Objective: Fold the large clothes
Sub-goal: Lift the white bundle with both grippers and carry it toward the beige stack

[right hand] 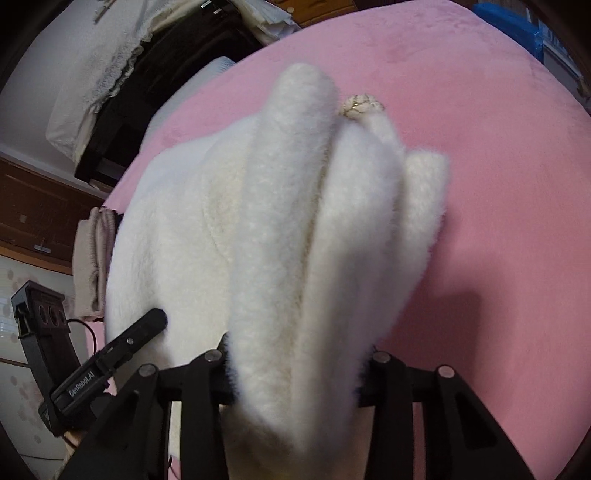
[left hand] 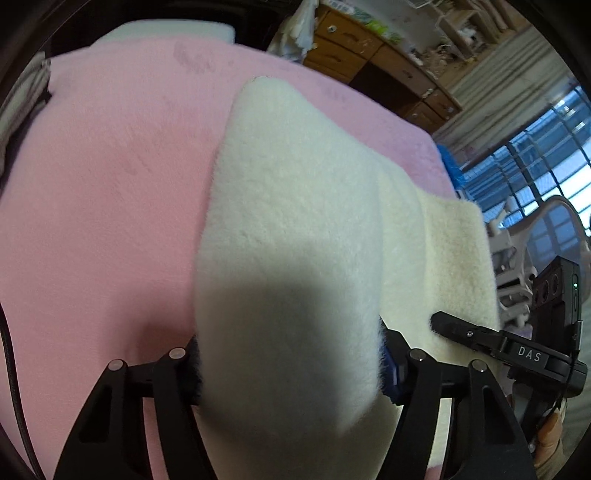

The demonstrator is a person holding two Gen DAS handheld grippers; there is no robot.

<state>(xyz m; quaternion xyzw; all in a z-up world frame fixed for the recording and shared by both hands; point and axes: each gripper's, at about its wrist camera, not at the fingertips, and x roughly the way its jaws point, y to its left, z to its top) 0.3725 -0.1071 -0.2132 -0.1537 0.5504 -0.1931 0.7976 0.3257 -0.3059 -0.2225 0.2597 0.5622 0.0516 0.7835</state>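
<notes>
A thick white fleece garment [left hand: 295, 206] lies on a pink plush surface [left hand: 103, 177]. My left gripper [left hand: 291, 365] is shut on a wide fold of it, and the fabric bulges up over the jaws. The right gripper's finger [left hand: 458, 328] shows at the garment's right edge. In the right wrist view the same garment [right hand: 229, 221] is bunched in long folds with a small gold-patterned button [right hand: 360, 105] at the far end. My right gripper [right hand: 295, 373] is shut on a bunched fold. The left gripper's finger [right hand: 144, 328] rests on the fleece at the left.
The pink surface [right hand: 498, 184] spreads around the garment. A beige folded cloth [right hand: 92, 266] lies at its left edge. A wooden drawer unit [left hand: 369, 55] and a window [left hand: 535, 147] stand beyond. A white pillow [left hand: 177, 31] lies at the far end.
</notes>
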